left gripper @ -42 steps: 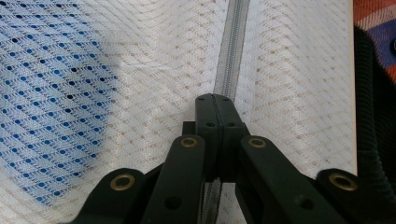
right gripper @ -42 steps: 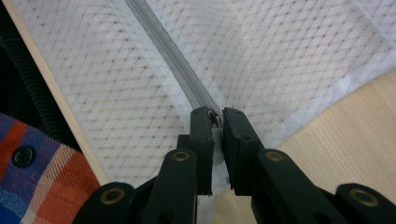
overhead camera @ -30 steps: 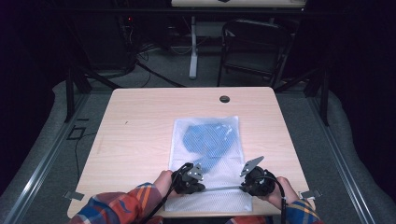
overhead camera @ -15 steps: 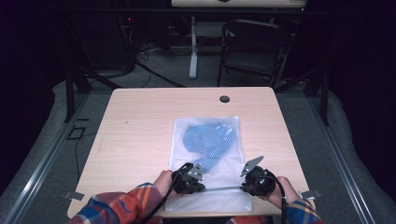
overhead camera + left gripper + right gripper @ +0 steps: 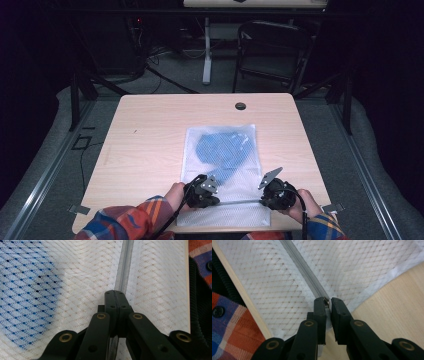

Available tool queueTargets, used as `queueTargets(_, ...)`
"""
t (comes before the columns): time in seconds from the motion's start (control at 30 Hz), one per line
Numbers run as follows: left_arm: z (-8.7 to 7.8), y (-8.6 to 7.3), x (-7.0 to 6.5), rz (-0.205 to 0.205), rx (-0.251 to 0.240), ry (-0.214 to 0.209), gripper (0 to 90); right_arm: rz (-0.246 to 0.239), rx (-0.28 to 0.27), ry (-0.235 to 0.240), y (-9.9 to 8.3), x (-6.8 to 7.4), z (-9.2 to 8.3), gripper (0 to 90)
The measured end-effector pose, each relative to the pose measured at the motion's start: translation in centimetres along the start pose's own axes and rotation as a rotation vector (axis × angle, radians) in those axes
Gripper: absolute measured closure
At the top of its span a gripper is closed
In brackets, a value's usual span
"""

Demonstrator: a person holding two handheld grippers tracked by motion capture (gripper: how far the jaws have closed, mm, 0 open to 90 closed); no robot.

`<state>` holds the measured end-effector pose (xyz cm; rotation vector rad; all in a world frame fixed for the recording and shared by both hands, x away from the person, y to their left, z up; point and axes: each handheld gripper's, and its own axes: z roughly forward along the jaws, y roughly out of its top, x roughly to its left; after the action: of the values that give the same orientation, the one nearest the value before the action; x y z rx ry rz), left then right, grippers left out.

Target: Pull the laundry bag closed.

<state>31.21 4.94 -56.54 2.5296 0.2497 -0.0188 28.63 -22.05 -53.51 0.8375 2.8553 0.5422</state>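
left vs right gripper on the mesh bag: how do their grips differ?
The left gripper is shut flat on the zipper partway along the mesh bag; the right gripper pinches the zipper's end, with a small metal piece showing between its jaws. The left gripper sits near the blue cloth inside; the right gripper sits at the bag's edge beside bare table. Both are shut on the same zipper line.

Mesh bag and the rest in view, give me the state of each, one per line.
Mesh bag: flat on the table, blue cloth inside.
Zipper: closed along the stretch that shows.
Left gripper: shut on the zipper line.
Right gripper: shut on the zipper's end, at the bag's edge.
Chair: upright beyond the table.
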Motion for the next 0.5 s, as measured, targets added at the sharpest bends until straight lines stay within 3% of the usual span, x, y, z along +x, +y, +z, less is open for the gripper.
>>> queueTargets(0.37, 0.01, 0.02, -0.09, 0.004, 0.001, 0.003, 90.0, -0.016, 0.027, 0.007, -0.12, 0.14, 0.46, 82.8)
queueTargets(0.5, 0.04, 0.07, -0.08, 0.012, 0.001, 0.005, 90.0, 0.004, 0.023, 0.001, -0.04, 0.16, 0.64, 82.4)
